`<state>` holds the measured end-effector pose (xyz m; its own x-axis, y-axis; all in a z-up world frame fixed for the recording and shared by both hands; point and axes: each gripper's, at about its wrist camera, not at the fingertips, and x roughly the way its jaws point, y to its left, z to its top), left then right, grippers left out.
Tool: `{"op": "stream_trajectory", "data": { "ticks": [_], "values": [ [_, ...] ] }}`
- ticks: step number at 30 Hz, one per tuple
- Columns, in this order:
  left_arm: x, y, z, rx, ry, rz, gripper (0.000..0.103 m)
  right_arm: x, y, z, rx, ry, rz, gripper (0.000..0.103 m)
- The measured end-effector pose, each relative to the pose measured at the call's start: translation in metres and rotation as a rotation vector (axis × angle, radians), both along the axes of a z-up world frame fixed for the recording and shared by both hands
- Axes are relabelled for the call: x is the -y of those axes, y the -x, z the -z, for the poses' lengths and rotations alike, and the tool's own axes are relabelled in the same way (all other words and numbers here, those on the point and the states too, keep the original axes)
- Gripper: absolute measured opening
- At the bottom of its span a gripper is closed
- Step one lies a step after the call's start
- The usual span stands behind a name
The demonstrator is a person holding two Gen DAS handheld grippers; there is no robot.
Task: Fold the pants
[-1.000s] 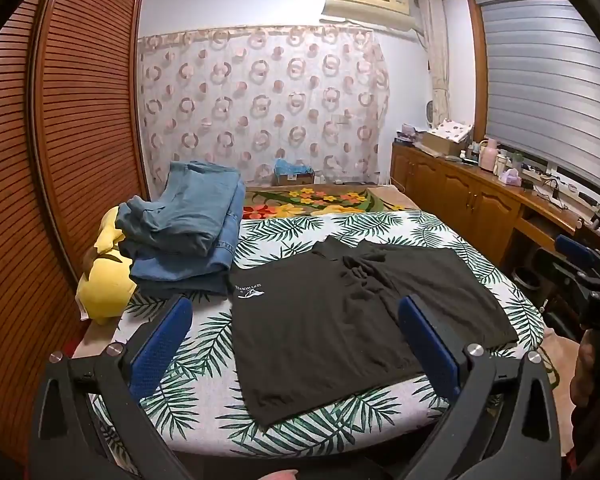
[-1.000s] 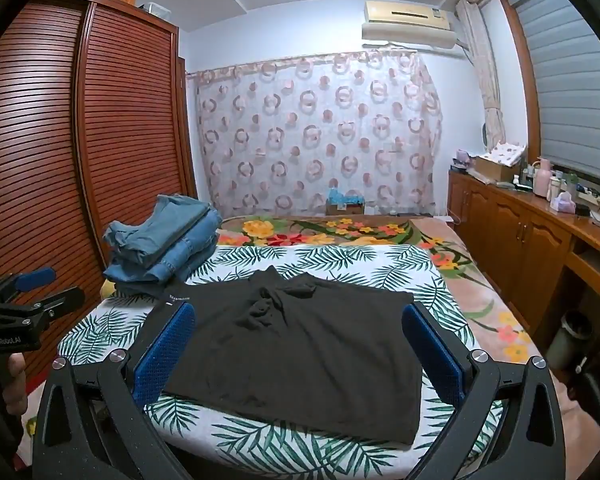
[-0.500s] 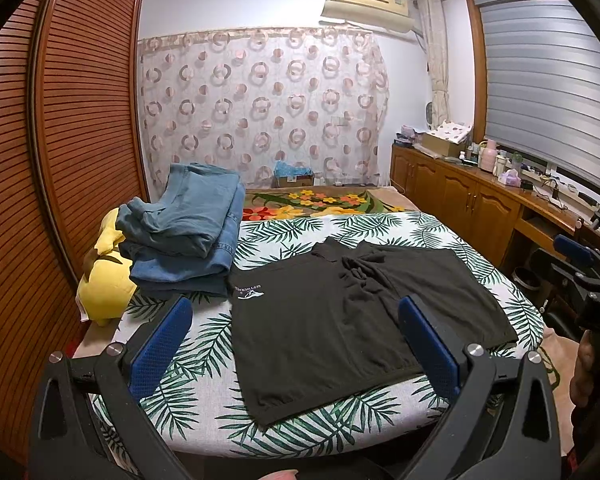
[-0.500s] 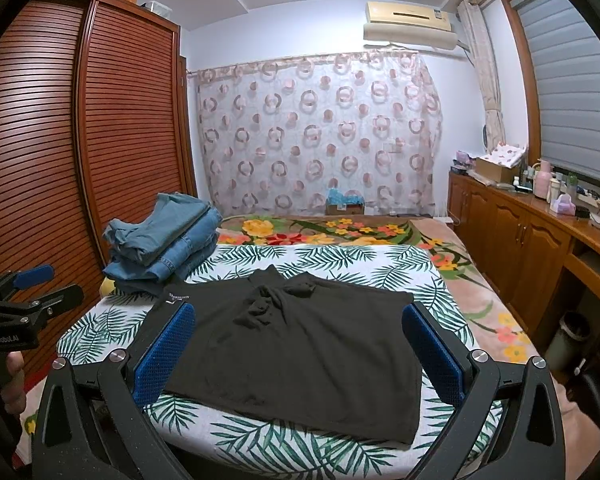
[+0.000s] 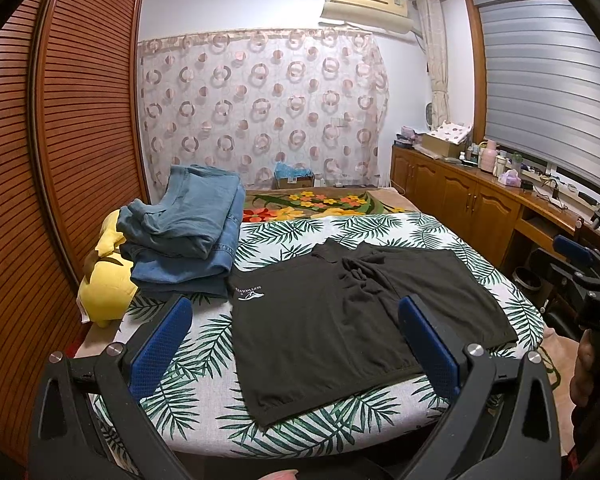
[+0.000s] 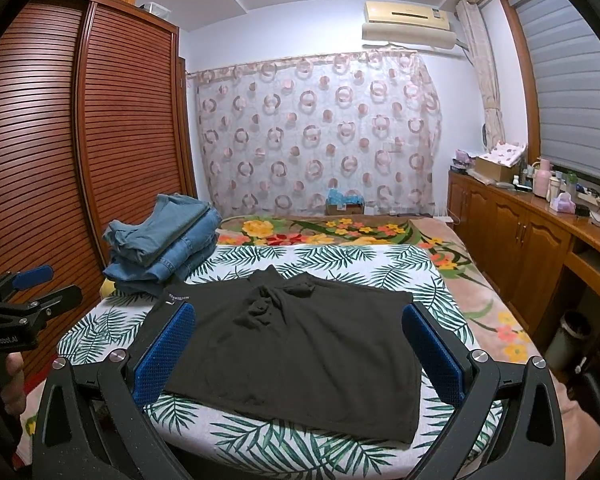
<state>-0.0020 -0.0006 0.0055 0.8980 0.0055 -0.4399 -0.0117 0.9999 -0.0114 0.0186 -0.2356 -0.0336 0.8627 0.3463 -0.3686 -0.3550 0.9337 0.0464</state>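
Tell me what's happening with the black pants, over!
Left tongs open, empty. Right tongs open, empty. Black pants flat on bed, untouched. Folded jeans stack beside, clear.

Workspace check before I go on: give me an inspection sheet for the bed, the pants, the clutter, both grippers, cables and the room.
Surface: bed with leaf-print cover, floral blanket at the far end.
Job's things: black garment spread flat on the cover, bunched at its far middle, white logo near one corner; not yet folded.
Clutter: stack of folded jeans on the far left of the bed; yellow plush toy beside it.
Grippers: left gripper open, empty, above the near edge; right gripper open, empty.
Cables: cords on the wooden counter.
Surroundings: slatted wardrobe, curtain, air conditioner, blinds.
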Motion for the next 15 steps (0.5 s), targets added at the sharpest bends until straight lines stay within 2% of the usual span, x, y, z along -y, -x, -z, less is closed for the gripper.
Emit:
{"op": "stream_trajectory", "data": {
  "ticks": [15],
  "values": [
    [0.0017, 0.0029, -0.0043, 0.0, 0.001, 0.002, 0.103, -0.0023, 0.0029, -0.0007, 0.012, 0.005, -0.003, 0.103]
  ]
}}
